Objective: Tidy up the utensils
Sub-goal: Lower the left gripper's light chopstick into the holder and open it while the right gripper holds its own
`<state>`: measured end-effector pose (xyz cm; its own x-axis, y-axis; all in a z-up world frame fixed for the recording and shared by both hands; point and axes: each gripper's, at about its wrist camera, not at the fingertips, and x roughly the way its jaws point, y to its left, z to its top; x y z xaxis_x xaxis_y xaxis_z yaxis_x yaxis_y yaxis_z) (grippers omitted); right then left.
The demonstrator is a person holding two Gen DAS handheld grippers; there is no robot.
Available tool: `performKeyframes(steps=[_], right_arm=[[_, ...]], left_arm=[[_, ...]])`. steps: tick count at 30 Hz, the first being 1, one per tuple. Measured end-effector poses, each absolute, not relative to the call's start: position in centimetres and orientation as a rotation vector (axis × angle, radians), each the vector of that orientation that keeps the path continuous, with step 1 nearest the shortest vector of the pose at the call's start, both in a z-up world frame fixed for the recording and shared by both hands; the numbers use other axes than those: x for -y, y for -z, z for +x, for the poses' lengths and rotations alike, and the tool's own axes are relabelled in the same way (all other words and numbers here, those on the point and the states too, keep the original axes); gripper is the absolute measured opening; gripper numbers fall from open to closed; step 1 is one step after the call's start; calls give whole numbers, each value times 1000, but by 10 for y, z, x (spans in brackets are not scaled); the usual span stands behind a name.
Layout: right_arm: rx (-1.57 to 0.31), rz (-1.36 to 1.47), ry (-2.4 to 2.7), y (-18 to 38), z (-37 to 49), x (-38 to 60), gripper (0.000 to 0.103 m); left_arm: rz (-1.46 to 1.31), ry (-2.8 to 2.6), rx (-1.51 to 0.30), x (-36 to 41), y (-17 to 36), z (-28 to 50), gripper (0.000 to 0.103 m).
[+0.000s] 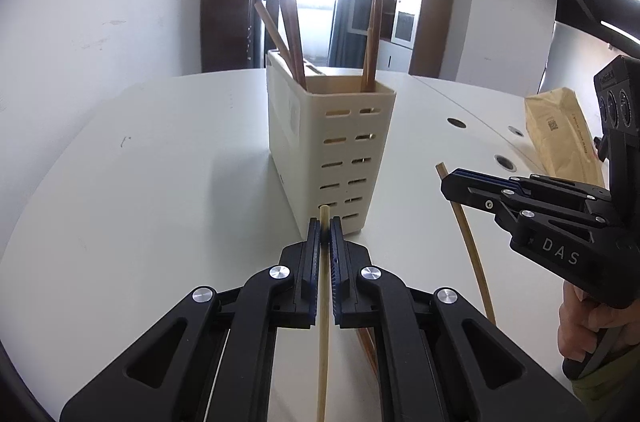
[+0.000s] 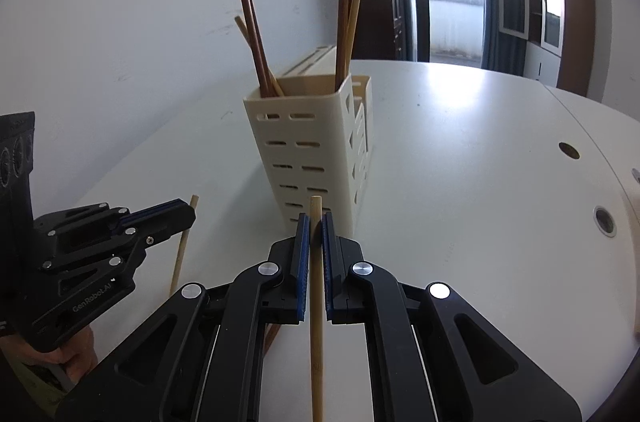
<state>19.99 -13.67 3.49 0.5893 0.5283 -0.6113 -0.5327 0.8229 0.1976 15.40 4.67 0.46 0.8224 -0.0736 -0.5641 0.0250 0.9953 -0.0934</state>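
Both claws [image 1: 325, 222] [image 2: 316, 218] down-tilted, each on a chopstick [image 1: 322, 302] [image 2: 316, 302].

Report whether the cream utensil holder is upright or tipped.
Upright: the cream utensil holder stands on the table, opening upward, chopsticks standing inside.

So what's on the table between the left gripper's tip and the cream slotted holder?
Nothing: bare white table up to the cream slotted holder, in the left wrist view.

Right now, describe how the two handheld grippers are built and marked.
Both are matte black plastic linkage grippers with round silver pivot bolts. The left gripper and right gripper carry ribbed blue pads inside their fingers. The right one's side reads "DAS" in pale letters; the left one's reads "GenRobot.AI". Each has a boxy black block with round lenses above a hand-held grip.
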Motion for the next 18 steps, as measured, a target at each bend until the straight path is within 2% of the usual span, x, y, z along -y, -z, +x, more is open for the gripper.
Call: performKeyframes(steps=[18], right_arm=[[-497, -21, -636, -126, 192, 143, 7]], left_arm=[[-42, 76, -438, -31, -69, 141, 3]])
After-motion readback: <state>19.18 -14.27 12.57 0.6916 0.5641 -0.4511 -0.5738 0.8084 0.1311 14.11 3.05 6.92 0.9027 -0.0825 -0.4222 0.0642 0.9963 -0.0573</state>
